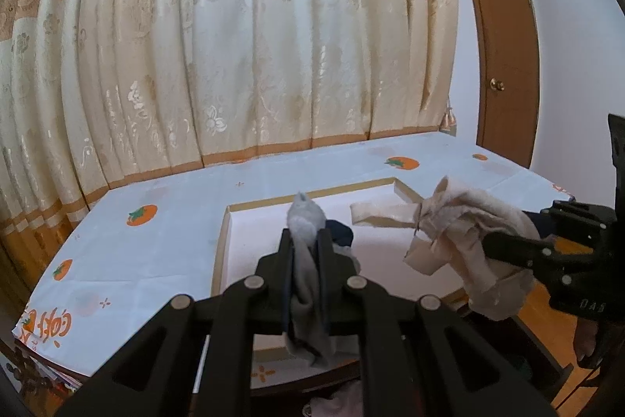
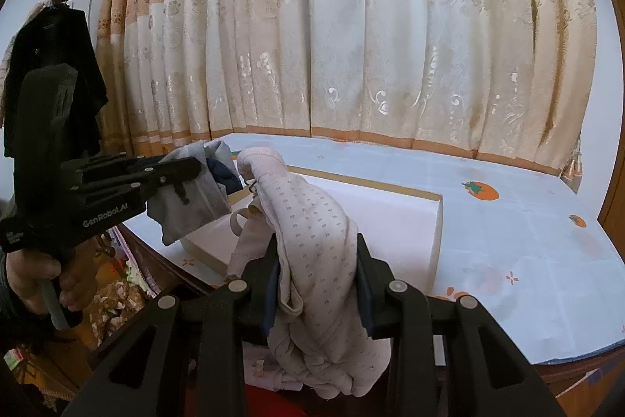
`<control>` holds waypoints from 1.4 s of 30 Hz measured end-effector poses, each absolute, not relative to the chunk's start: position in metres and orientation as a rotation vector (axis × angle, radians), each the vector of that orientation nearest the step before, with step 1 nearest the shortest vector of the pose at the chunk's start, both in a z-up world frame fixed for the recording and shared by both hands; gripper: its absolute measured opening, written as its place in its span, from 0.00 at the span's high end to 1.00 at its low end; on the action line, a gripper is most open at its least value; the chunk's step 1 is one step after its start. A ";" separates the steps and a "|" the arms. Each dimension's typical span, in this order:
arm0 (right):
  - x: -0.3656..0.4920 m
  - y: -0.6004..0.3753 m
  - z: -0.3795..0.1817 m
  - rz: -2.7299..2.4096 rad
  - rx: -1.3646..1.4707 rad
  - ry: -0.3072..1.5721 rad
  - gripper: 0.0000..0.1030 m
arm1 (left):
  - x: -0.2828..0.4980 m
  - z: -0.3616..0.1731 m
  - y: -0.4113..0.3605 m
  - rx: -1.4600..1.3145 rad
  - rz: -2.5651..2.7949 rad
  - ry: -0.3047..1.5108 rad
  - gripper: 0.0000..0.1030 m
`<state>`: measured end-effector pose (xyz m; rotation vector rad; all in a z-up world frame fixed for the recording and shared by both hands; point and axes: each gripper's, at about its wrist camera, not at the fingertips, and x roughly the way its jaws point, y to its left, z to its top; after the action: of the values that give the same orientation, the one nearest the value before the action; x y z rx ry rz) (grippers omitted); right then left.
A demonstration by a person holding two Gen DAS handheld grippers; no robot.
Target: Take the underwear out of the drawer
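My left gripper (image 1: 306, 241) is shut on grey underwear (image 1: 306, 221), which hangs down between its fingers above a shallow white box (image 1: 250, 233) on the table. In the right wrist view the same gripper (image 2: 199, 163) holds the grey underwear (image 2: 191, 198) at the left. My right gripper (image 2: 317, 253) is shut on pale pink dotted underwear (image 2: 308, 221), held above the white box (image 2: 398, 221). In the left wrist view the right gripper (image 1: 488, 241) holds the pink bundle (image 1: 461, 225) at the right. The drawer itself is not clearly visible.
The table (image 1: 156, 249) carries a white cloth with orange persimmon prints. A cream and orange curtain (image 1: 254, 45) hangs right behind it. A brown door (image 1: 504, 45) stands at the right. Dark clothes (image 2: 50, 73) hang at the left. More fabric (image 1: 343, 401) lies below the table's front edge.
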<state>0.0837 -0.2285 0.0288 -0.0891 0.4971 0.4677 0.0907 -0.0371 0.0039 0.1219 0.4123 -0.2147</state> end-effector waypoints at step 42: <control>0.207 -0.230 0.025 0.401 -0.130 0.601 0.66 | 0.199 -0.004 -0.066 0.139 -0.228 0.572 0.92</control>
<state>0.2071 -0.2305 0.0252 -0.1296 0.6011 0.4011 0.1993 -0.0659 -0.0037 0.1391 0.5722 -0.2283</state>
